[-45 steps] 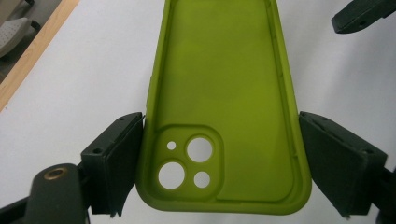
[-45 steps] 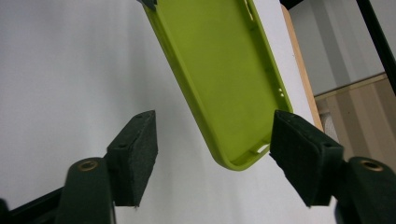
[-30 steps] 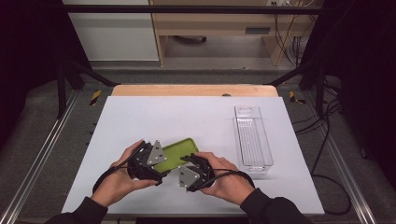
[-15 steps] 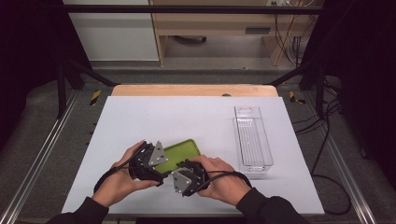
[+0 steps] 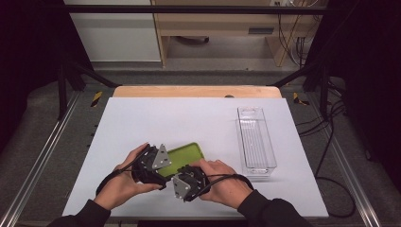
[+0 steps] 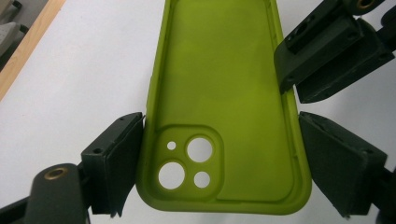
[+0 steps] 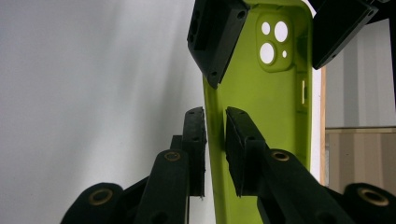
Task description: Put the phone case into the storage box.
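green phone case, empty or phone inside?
Empty. In the left gripper view the green phone case shows its bare inner face, and white table shows through the camera cut-outs. No phone sits in it.

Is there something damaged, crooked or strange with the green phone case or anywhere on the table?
Nothing stands out. The green phone case looks whole, its camera holes clean. The left gripper spans its width; the right gripper, jaws just closing, pinches one side wall. The clear bin stands upright and empty.
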Demonstrator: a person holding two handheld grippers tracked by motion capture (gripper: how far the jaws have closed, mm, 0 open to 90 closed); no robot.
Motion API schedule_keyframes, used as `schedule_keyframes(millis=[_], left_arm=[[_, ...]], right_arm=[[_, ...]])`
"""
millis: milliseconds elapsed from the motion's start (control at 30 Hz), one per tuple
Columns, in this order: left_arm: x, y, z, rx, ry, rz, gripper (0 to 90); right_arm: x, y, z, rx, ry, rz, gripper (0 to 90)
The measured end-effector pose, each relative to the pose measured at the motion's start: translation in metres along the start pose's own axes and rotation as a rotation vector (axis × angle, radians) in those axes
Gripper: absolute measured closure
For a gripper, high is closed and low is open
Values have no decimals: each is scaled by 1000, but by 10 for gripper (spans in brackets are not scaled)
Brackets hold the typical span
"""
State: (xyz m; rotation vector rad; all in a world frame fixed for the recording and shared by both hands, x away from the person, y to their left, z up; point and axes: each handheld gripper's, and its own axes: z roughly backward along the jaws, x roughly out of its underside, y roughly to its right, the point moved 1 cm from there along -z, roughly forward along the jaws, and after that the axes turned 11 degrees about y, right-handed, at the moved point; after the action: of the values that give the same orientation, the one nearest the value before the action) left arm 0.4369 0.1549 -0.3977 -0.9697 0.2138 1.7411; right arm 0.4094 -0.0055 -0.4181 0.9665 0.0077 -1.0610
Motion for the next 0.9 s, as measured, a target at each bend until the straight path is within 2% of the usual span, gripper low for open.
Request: schedule_keyframes(millis=[333,667,900], left_arm=[[-1,2,1,14,-3,-10,164],[1,4,0,26,-13,-24,164],[3,5,0,36,-12,-27,163]], right_arm=[[-1,-2,-1,-8,-7,6,815],[-2,-4,-4,-36,-7,22,836],[-1,-3,-6,-63,0,5,849]])
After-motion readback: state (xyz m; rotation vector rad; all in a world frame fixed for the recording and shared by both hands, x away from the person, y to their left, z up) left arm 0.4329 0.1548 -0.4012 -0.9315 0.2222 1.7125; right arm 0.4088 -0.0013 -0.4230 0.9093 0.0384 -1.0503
